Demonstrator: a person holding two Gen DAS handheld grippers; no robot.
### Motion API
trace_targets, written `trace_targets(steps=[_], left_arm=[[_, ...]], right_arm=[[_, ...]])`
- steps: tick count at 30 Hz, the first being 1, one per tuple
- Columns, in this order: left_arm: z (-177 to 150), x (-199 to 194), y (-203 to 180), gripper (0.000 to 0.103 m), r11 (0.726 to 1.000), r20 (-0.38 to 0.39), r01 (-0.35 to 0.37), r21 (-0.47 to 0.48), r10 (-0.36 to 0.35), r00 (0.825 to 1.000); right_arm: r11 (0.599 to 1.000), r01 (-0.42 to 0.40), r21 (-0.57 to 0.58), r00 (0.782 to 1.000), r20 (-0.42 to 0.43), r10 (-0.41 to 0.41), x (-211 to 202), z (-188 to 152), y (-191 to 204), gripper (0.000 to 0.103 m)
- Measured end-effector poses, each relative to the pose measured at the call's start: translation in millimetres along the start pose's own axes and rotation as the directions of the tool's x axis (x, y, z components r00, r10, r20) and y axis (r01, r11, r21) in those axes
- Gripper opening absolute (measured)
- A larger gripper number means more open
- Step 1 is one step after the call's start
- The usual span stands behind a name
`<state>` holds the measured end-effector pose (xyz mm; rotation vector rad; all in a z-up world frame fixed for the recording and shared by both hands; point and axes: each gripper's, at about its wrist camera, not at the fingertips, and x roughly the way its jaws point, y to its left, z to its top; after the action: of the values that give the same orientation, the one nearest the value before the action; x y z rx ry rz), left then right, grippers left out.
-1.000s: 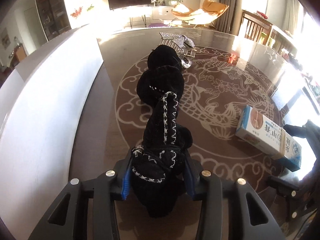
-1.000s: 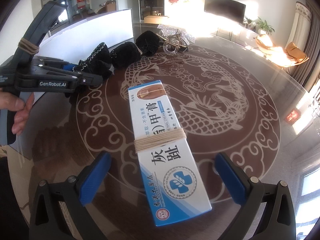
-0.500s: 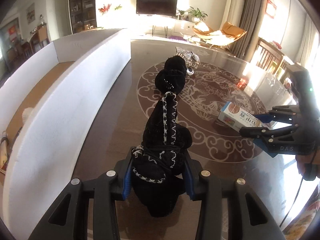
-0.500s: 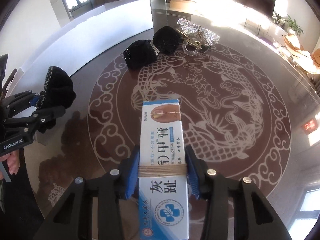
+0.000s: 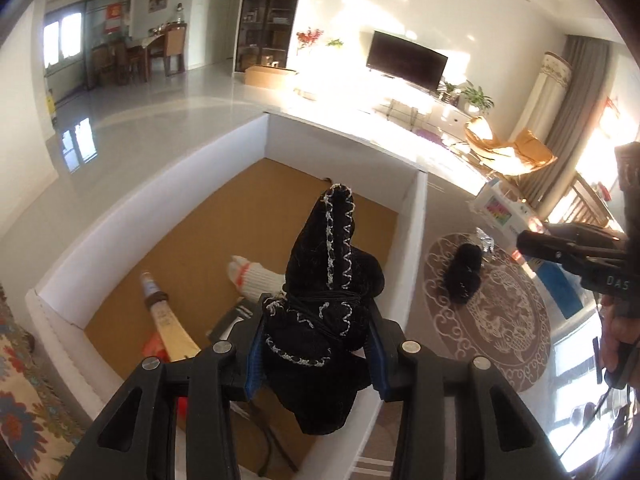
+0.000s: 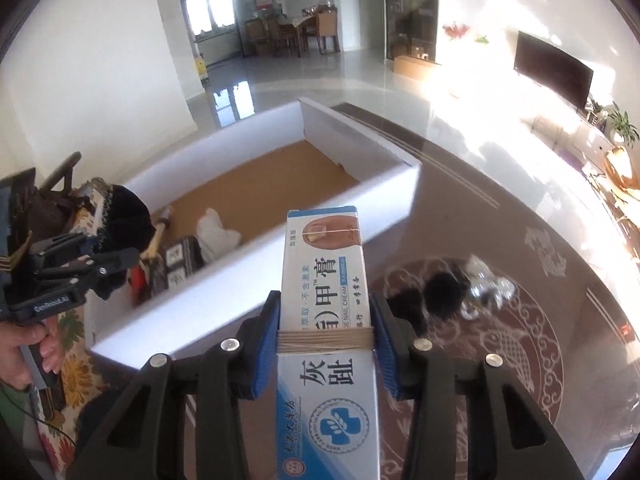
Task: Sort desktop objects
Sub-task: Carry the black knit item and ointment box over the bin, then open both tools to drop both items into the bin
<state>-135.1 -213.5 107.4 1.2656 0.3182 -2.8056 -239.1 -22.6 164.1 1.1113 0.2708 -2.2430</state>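
Black velvet pouch is clamped in the left gripper, and it hangs right over the open white box, so that hand is basically at the drop spot. The right gripper has just closed its jaws on the cream carton, pads squeezing it at the string wrap, long axis running straight out along the fingers. The box lies ahead and to the left of that carton, near wall between them, so I reckon the right hand needs to carry it over the rim before letting go. Left hand is clearly the nearer one. Inside the box there's a white sock and a tube. Another black pouch and something shiny sit on the desk, unsorted.
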Motion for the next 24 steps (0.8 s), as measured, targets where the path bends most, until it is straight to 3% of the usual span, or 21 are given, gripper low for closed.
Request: trace_targets(steps=[4, 8, 11, 13, 15, 16, 17, 21, 23, 24], left_arm=[[26, 30, 35, 0.042, 0.994, -0.045, -0.104, -0.019, 0.103, 0.994], [38, 66, 53, 0.042, 0.992, -0.101, -0.115, -0.058, 0.108, 0.989], [35, 95, 63, 0.048, 0.983, -0.169, -0.163, -0.086, 0.147, 0.975], [28, 111, 73, 0.059, 0.976, -0.233, -0.186, -0.116, 0.155, 0.96], [21, 117, 80, 0.061, 0.973, -0.259, -0.176, -0.15, 0.133, 0.957], [19, 115, 82, 0.061, 0.973, -0.252, -0.164, -0.164, 0.12, 0.96], [19, 109, 82, 0.061, 0.972, -0.231, -0.16, -0.174, 0.118, 0.966], [20, 62, 62, 0.061, 0.97, -0.087, -0.182, -0.164, 0.17, 0.982], [16, 32, 35, 0.062, 0.98, 0.005, -0.153, -0.129, 0.155, 0.988], [12, 19, 20, 0.068, 0.986, 0.041, -0.123, -0.111, 0.128, 0.991]], right_arm=[[0.997, -0.071, -0.022, 0.996, 0.053, 0.072, 34, 62, 55, 0.044], [0.996, -0.086, -0.033, 0.994, 0.066, 0.088, 93, 98, 96, 0.044], [0.998, -0.048, -0.034, 0.998, 0.032, 0.049, 140, 103, 110, 0.044], [0.999, -0.03, -0.013, 0.999, -0.017, 0.03, 170, 100, 109, 0.045], [1.0, -0.006, 0.006, 0.997, -0.08, 0.007, 193, 91, 105, 0.056], [1.0, -0.005, 0.012, 0.995, -0.1, 0.006, 200, 87, 103, 0.069], [1.0, -0.001, 0.013, 0.995, -0.1, 0.002, 201, 83, 101, 0.074], [0.999, -0.025, 0.02, 0.999, -0.021, 0.026, 169, 74, 90, 0.077], [0.999, -0.031, 0.029, 0.998, 0.051, 0.029, 138, 66, 81, 0.086], [0.999, -0.028, 0.035, 0.995, 0.092, 0.025, 119, 59, 76, 0.089]])
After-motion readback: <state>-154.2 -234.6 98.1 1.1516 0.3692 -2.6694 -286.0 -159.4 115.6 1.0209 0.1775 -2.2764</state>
